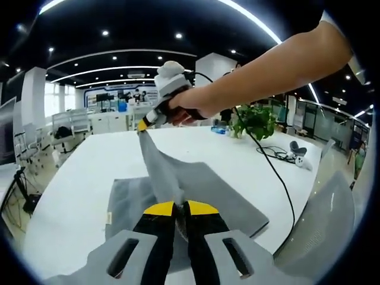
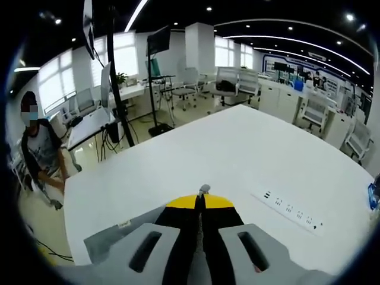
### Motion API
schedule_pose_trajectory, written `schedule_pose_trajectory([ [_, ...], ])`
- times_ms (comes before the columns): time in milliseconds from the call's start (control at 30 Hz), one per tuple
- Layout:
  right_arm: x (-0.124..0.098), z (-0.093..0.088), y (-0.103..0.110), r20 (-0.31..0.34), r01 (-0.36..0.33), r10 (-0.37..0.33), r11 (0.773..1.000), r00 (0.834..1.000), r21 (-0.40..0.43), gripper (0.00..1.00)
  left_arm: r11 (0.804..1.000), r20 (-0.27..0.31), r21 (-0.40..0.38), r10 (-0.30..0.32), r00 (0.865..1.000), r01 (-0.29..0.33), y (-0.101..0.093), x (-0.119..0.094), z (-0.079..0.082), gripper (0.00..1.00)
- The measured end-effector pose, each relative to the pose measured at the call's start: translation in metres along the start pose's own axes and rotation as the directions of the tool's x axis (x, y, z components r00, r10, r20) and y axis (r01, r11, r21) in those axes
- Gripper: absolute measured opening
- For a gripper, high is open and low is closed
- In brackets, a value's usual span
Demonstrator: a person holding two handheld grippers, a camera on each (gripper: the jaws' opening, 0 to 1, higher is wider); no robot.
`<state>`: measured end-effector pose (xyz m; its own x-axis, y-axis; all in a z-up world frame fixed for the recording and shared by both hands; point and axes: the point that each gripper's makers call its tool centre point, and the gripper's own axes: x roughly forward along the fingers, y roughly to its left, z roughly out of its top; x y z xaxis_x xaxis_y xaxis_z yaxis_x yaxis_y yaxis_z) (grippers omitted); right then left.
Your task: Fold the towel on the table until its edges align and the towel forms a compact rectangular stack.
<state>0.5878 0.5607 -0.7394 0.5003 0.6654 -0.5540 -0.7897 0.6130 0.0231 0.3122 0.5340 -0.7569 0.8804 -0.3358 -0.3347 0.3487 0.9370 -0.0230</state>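
Left gripper view: both grippers' jaws are clamped on the grey towel (image 1: pixel 196 190), lifting a fold off the table (image 1: pixel 89 178).

Left gripper view: potted green plant (image 1: pixel 256 120) at upper right on the white table (image 1: pixel 83 178). Black cable (image 1: pixel 274 172) runs across the tabletop to a small white device (image 1: pixel 298 153) at right. Grey chair back (image 1: pixel 323 222) at lower right.

Right gripper view: white power strip (image 2: pixel 289 209) lies flat at right. Seated person (image 2: pixel 40 153) at far left. Office chairs (image 2: pixel 228 80) behind.
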Motion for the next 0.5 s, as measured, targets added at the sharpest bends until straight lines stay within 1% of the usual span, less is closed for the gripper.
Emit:
schedule_pose_trajectory([
  [267, 0.014, 0.0, 0.016, -0.005, -0.022, 0.022, 1.0, 1.0, -0.001, 0.0, 1.0, -0.013, -0.011, 0.015, 1.0, -0.015, 0.011, -0.005, -0.009, 0.06],
  [400, 0.022, 0.001, 0.019, -0.009, -0.029, 0.029, 1.0, 1.0, -0.007, 0.0, 1.0, -0.022, -0.016, 0.026, 0.999, -0.027, 0.019, -0.005, -0.015, 0.06],
  [500, 0.028, 0.0, 0.02, -0.011, -0.033, 0.033, 0.999, 0.999, -0.007, 0.0, 0.999, -0.028, -0.017, 0.033, 0.999, -0.034, 0.02, -0.006, -0.017, 0.06],
])
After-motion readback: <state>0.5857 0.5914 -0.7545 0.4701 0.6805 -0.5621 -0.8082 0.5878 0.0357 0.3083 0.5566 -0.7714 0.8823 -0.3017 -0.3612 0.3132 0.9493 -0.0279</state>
